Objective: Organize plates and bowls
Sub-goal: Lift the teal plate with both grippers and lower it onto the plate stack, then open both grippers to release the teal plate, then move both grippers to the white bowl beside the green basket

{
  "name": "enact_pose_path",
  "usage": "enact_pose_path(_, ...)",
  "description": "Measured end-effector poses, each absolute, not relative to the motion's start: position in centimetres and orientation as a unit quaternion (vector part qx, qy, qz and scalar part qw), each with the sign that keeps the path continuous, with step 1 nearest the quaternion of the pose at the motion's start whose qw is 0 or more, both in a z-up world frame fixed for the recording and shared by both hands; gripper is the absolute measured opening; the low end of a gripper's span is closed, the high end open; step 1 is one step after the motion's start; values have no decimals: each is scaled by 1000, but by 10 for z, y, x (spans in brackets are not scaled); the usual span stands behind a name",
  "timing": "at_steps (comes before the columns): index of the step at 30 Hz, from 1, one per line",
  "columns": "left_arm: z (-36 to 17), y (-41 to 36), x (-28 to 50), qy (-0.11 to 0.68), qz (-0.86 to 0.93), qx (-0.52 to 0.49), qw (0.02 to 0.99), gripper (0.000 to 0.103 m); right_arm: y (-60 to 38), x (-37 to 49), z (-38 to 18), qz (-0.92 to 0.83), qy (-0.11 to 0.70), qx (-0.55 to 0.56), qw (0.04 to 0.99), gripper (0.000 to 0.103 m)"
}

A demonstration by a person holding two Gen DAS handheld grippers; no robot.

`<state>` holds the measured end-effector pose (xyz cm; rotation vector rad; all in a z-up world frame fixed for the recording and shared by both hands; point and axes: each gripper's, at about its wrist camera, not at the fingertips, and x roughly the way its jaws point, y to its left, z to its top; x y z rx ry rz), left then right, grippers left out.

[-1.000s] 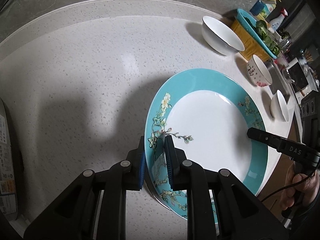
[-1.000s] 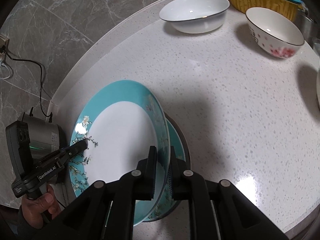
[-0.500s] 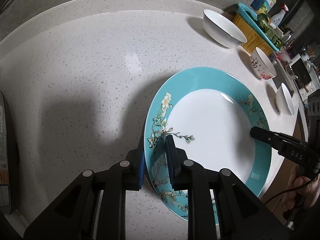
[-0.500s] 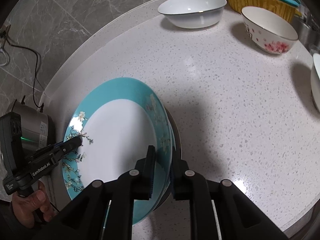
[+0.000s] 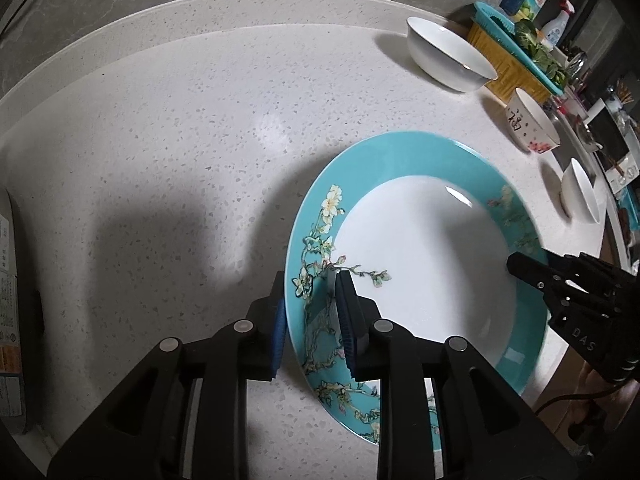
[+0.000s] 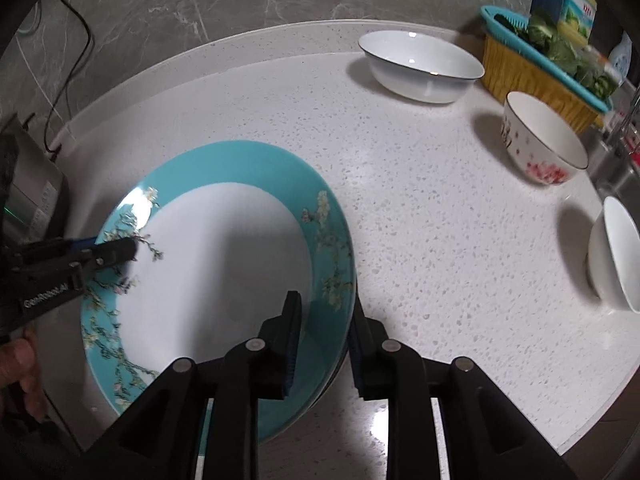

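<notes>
with the turquoise-rimmed floral ceramic plate (image 6: pixel 224 248) stacked between them, your left claw (image 5: pixel 308 320) and right claw (image 6: pixel 322 344) have just been opening off its rim, leaving the bowls beyond your right claw unsorted.

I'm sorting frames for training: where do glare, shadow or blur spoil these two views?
Left wrist view: a soft glare patch on the counter, a dark shadow left of the plate, and fisheye bending at the edges. Right wrist view: glare on the plate's left rim, shadow across its white centre, and a motion-smeared basket.
</notes>
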<state>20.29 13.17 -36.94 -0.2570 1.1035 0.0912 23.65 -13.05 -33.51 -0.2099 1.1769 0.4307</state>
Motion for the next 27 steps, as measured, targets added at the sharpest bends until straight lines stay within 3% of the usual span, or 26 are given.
enact_pose_path(3, -368, 132, 204, 517, 38, -124, 846, 25, -132, 239, -336, 193, 550, -87, 808, 28)
enact_pose_path(4, -367, 134, 203, 515, 38, -124, 847, 33, -133, 238, -335, 194, 548, -84, 809, 30)
enact_pose_path(5, -365, 135, 203, 511, 38, -124, 850, 50, -134, 238, -334, 193, 548, -79, 810, 31)
enact_pose_path(6, -362, 137, 202, 508, 36, -125, 852, 59, -134, 238, -333, 190, 547, -75, 812, 34)
enact_pose_path(7, -359, 139, 202, 503, 32, -128, 854, 68, -136, 238, -333, 188, 546, -73, 813, 42)
enact_pose_path(13, -324, 154, 205, 467, -1, -155, 871, 90, -163, 248, -298, 180, 521, -4, 834, 82)
enact_pose_path(16, -303, 161, 216, 451, -27, -171, 875, 90, -184, 263, -275, 207, 507, 85, 832, 90)
enact_pose_path(18, -288, 164, 226, 438, -50, -184, 879, 92, -199, 275, -262, 224, 507, 147, 819, 103)
enact_pose_path(21, -268, 162, 244, 430, -64, -175, 883, 95, -206, 285, -240, 242, 488, 182, 819, 103)
enact_pose_path(27, -230, 150, 310, 423, -63, -142, 893, 95, -206, 315, -207, 254, 457, 145, 840, 103)
